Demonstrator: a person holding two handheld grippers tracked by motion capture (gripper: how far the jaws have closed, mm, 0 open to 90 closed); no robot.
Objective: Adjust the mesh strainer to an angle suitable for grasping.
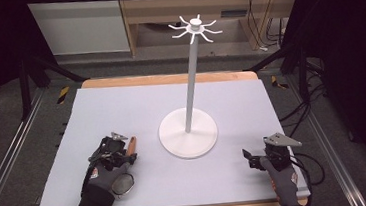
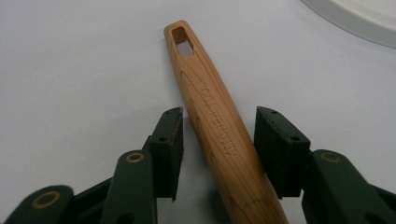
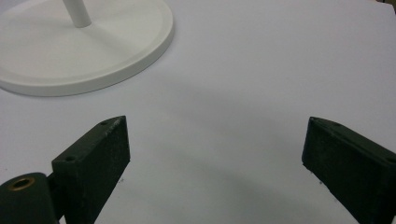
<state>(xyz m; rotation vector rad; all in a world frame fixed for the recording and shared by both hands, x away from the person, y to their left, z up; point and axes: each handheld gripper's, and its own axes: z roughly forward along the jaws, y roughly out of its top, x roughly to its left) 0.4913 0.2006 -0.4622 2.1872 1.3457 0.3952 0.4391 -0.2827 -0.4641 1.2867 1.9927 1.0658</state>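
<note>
My left claw [image 2: 218, 140] straddles the wooden handle [image 2: 212, 116] on the table [image 1: 121, 108] — pads not yet clenched — right claw [image 3: 215, 158] released, hook stand [image 1: 189, 87] bare.

Our gloved left hand [image 1: 108, 176] lowers its gripper [image 2: 219, 142], fingers [image 2: 169, 140] partly apart; our right gripper [image 3: 215, 154] gapes wide.

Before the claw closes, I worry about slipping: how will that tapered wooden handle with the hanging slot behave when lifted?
The tapered wooden handle looks rigid, so it should not flex. Its smooth rounded sides may slide or twist between the left claw pads, which stand on either side of it with gaps. Lying flat on the lilac table mat, it could roll if nudged.
</note>
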